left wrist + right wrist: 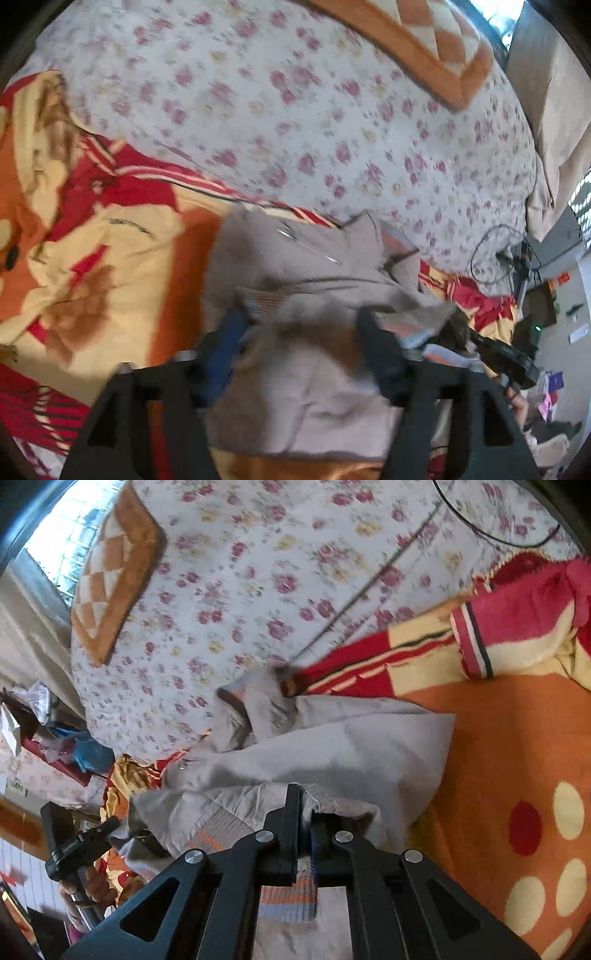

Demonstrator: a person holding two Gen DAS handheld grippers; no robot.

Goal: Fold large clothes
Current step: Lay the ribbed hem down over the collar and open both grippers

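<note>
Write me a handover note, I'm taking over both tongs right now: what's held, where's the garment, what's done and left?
Left tongs: open, grey jacket between the fingers, not pinched.
Right tongs: shut on the jacket's ribbed hem edge.
The jacket lies bunched on the orange and red blanket, collar toward the floral sheet.
Done: partly folded over.
Left: flatten, finish folding.

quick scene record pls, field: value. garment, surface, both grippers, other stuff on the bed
garment: beige jacket, crumpled, striped lining showing
surface: orange-red-yellow blanket over floral sheet
left gripper: open, jacket fabric lies between its fingers, not pinched
right gripper: shut on a fold of the jacket
other: orange checked cushion at the far end of the bed; black cable on the sheet
</note>
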